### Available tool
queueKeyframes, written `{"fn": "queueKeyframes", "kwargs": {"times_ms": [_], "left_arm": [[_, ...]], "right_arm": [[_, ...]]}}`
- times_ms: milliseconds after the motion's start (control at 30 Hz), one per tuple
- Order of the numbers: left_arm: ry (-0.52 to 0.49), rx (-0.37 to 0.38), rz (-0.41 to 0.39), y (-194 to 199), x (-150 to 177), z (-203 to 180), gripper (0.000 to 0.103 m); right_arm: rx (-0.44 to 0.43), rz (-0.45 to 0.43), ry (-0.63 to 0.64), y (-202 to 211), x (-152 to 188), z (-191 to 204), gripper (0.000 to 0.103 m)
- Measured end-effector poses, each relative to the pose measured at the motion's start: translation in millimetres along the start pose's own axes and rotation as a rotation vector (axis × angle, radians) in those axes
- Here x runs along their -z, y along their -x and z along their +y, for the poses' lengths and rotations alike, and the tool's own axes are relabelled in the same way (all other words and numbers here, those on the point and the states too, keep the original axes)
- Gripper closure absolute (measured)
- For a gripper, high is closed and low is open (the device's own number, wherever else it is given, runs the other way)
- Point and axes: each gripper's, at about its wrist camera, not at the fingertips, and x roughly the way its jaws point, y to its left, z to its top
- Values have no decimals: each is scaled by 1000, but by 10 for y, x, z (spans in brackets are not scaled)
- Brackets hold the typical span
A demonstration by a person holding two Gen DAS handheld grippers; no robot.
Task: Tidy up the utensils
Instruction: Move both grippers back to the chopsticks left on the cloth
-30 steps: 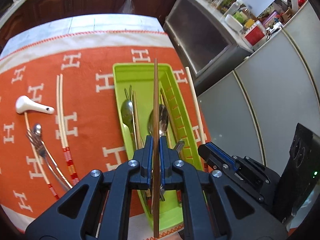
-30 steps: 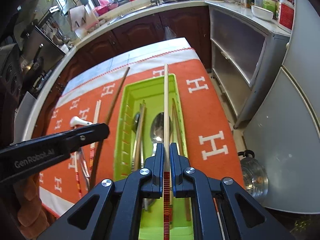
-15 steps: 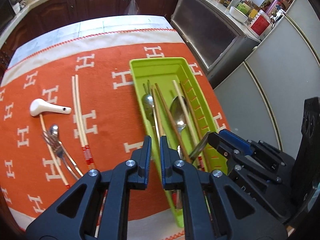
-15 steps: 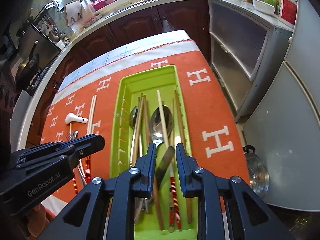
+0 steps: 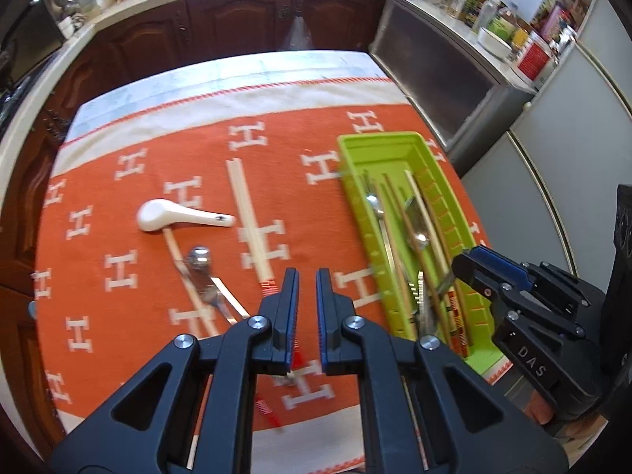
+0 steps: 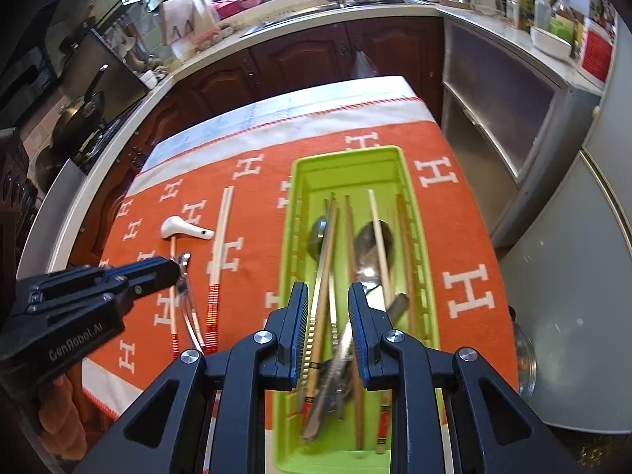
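A lime green tray on the orange cloth holds spoons, chopsticks and a knife. On the cloth to its left lie a pair of pale chopsticks with red ends, a white ceramic spoon, a single chopstick and a metal spoon with a fork. My left gripper is open and empty above the red ends of the pale chopsticks. My right gripper is open and empty above the tray's near half.
The orange cloth with white H marks covers the table; its right edge runs beside a grey cabinet. Dark wooden cupboards and a cluttered counter stand behind. A pan sits on a stove at far left.
Both grippers let go of their chopsticks, which now lie in the tray. The left gripper moved left over the cloth and opened wider; the right gripper opened wider and drew back.
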Motion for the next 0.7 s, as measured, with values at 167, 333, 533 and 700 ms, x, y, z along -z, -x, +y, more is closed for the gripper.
{"fn": "queueKeyframes", "kwargs": {"times_ms": [167, 333, 533, 700], "left_arm": [[35, -38, -37, 241, -24, 353, 98], [81, -64, -52, 332, 21, 674, 98], [140, -57, -13, 82, 250, 946, 98], [190, -30, 29, -247, 450, 1049, 98]], "right_arm": [[-39, 5, 41, 45, -45, 275, 81], [-60, -13, 111, 44, -100, 617, 65], [-66, 0, 155, -127, -119, 971, 59], [-93, 66, 142, -426, -108, 1068, 59]]}}
